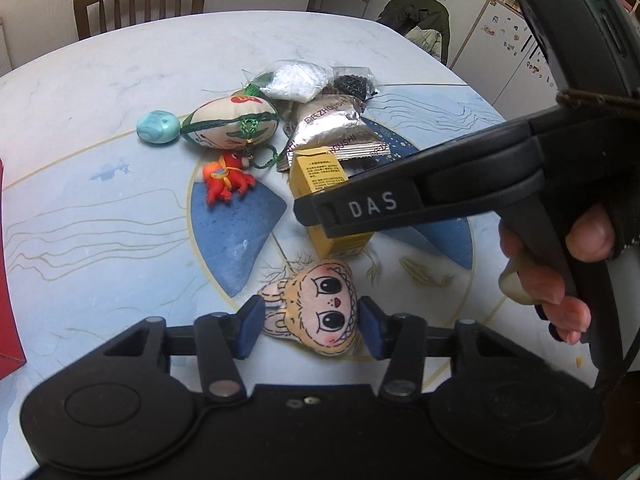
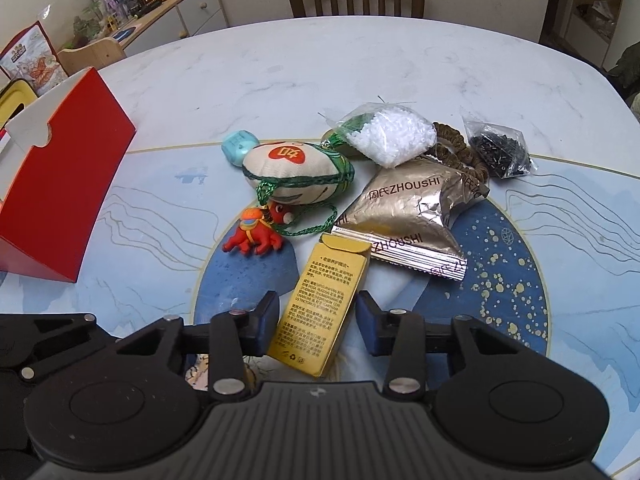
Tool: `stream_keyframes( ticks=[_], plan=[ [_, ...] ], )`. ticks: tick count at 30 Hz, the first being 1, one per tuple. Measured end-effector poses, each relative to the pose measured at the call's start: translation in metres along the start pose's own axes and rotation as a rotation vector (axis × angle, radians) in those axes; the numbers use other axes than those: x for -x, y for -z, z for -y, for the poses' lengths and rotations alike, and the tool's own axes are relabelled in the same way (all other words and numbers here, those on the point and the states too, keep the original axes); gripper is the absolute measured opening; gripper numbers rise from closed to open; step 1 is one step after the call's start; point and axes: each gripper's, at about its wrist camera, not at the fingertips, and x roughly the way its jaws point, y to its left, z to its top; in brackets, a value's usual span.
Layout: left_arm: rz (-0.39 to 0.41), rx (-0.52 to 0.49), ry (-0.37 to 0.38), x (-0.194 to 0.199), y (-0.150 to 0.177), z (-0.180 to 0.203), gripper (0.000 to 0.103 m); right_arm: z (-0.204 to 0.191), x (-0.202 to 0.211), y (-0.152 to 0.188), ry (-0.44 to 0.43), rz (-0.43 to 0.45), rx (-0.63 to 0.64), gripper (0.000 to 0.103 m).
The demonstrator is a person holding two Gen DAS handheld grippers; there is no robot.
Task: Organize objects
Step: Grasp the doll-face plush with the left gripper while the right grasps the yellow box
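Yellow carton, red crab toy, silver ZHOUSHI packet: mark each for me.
yellow carton (image 2: 320,312), right wrist view, printed top face.
red crab toy (image 2: 256,236), right wrist view, body.
silver ZHOUSHI packet (image 2: 404,208), right wrist view, crinkled foil middle.

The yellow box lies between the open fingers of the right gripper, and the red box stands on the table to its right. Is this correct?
Not quite. The red box stands to the left of the yellow box, as the right wrist view shows. The rest holds: the yellow box lies between the open fingers of the right gripper.
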Motion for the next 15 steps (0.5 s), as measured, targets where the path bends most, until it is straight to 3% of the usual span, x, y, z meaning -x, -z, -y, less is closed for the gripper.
stream_keyframes(
  ticks=[7,15],
  plan=[
    [0.012,-0.006,0.009,0.003,0.0,0.001,0.044,-0.002,0.005,0.004,0.011,0.009,0.017,0.031],
    [0.034,0.025,0.022,0.012,0.001,-0.005,0.04,-0.001,0.016,0.009,-0.009,0.022,0.007,0.03]
  ],
)
